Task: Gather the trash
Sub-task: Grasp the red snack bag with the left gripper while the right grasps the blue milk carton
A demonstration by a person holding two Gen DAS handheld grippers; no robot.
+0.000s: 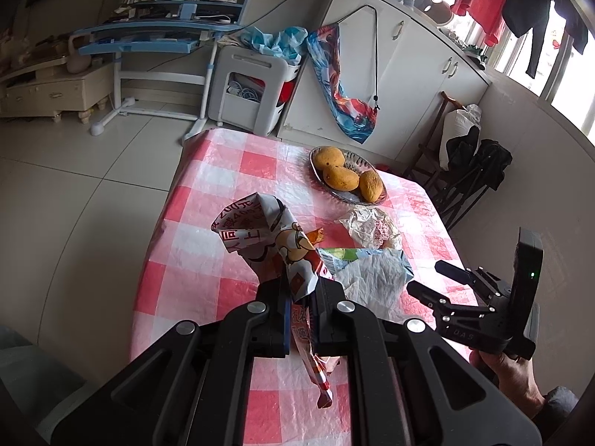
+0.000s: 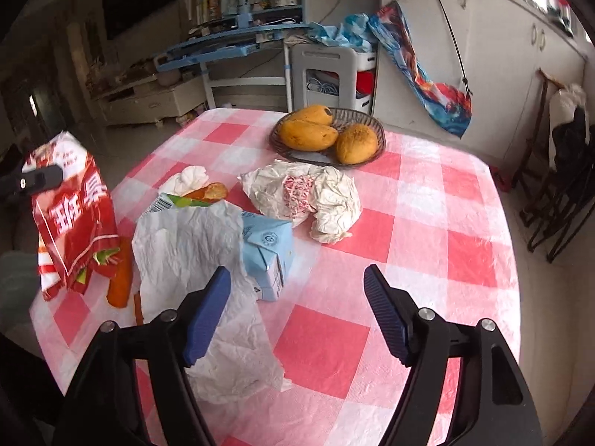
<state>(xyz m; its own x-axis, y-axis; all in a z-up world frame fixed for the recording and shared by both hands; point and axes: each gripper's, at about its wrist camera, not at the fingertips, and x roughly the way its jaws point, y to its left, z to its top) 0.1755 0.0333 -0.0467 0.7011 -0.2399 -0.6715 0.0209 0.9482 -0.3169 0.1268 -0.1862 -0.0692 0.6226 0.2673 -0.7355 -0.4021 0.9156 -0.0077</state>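
Note:
My left gripper [image 1: 299,293] is shut on a red and white printed snack bag [image 1: 260,234], which hangs above the table's left edge; in the right wrist view that bag [image 2: 74,215] shows at the far left. My right gripper [image 2: 295,278] stands open above the checked tablecloth [image 2: 427,223], with nothing between its pads. Just ahead of its left finger lie a light blue carton [image 2: 267,252] and a crumpled white paper sheet [image 2: 193,252]. Further back is a crumpled white wrapper with red print [image 2: 301,193]. A tissue [image 2: 189,178], a green wrapper [image 2: 174,200] and orange scraps [image 2: 121,278] lie to the left.
A basket [image 2: 368,148] with three mangoes [image 2: 308,133] stands at the back of the table. Behind it are white cabinets [image 1: 420,85], a white stool [image 1: 253,85] and a blue desk [image 1: 160,33]. Folded chairs [image 1: 472,178] lean at the right. A hand [image 1: 509,371] holds the right gripper.

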